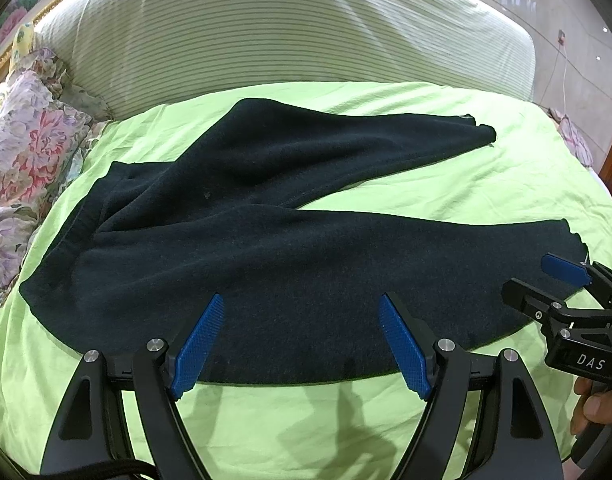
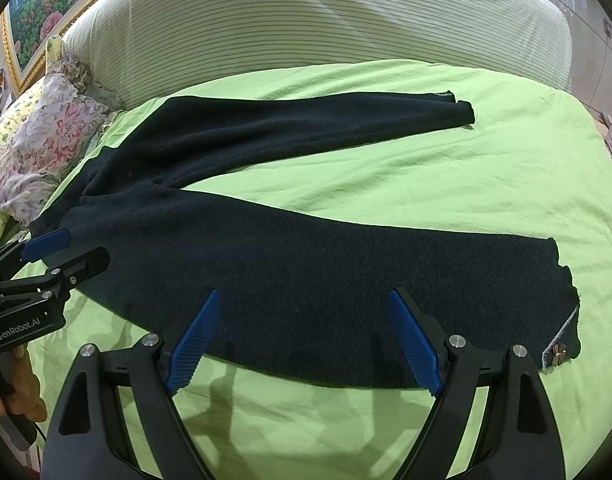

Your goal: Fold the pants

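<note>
- Lying spread on the green bed sheet (image 1: 425, 184), the dark pants (image 1: 266, 240) have legs splayed apart.
- Left gripper (image 1: 302, 344) and right gripper (image 2: 302, 340) hover spread wide above the near leg, empty.

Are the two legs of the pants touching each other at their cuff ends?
Apart. The right wrist view shows the pants with their two cuffs separated by a wide stretch of bare green sheet.

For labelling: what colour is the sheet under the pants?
Light green sheet, plain; clearest in the right wrist view.
</note>
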Demonstrator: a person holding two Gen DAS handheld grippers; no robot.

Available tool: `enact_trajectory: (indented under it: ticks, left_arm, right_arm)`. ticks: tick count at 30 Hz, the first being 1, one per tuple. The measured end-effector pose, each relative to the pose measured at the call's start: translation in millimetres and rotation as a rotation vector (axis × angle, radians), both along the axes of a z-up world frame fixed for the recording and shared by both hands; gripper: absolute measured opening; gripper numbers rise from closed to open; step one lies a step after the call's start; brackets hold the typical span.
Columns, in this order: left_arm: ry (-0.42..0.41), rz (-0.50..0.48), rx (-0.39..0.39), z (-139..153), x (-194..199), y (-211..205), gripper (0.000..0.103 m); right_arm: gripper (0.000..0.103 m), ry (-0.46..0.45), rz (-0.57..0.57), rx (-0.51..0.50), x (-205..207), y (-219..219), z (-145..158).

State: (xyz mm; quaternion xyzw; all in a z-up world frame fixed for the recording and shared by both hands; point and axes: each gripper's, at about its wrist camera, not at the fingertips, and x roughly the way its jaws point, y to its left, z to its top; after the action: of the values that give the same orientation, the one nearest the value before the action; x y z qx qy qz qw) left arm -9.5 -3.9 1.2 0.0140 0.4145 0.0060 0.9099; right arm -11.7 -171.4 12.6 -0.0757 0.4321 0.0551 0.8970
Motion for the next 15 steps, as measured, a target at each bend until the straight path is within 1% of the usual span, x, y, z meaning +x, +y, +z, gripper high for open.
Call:
enact_trajectory:
  ticks: [8, 10, 11, 13, 15]
  left_arm:
    - [0.005, -0.005, -0.004, -0.3, 1.4, -0.8, 0.080]
    - [0.005, -0.008, -0.003, -0.1, 2.1, -1.3, 0.080]
    - [0.005, -0.010, -0.003, -0.1, 2.5, -1.2, 0.080]
    - [0.004, -0.011, -0.004, -0.2, 2.8, -0.1, 0.080]
    - [0.005, -0.012, -0.006, -0.4, 3.1, -0.3, 0.080]
  right_arm:
    - [0.085, -0.003, -0.003, 0.015, -0.7, 0.8, 1.9]
    - [0.085, -0.001, -0.006, 0.008, -1.4, 1.5, 2.1]
    - [0.085, 0.005, -0.006, -0.016, -0.9, 1.2, 1.2]
    - [0.085, 0.008, -0.009, -0.029, -1.4, 1.4, 1.0]
    - [0.085, 0.004, -0.008, -0.031, -0.7, 1.4, 1.3]
